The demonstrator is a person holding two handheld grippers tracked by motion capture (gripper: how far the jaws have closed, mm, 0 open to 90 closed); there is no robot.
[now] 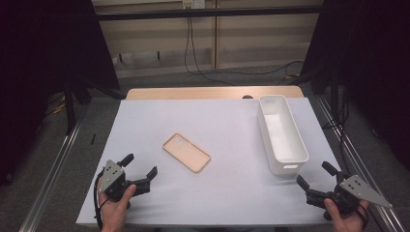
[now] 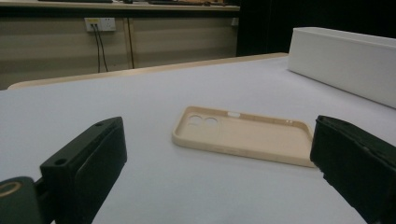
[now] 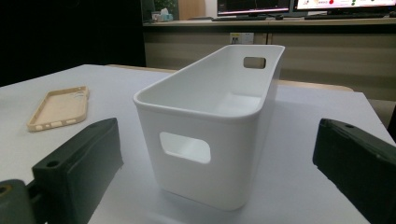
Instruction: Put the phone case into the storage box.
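Phone case (image 1: 186, 152) lies flat, hollow side up, on the table (image 1: 227, 125), well left of the white bin (image 1: 281, 133). Left tongs (image 1: 141, 170) stand near the case, jaws apart, empty. Right tongs (image 1: 316, 176) sit just beside the bin's near end, apart, apparently touching nothing.
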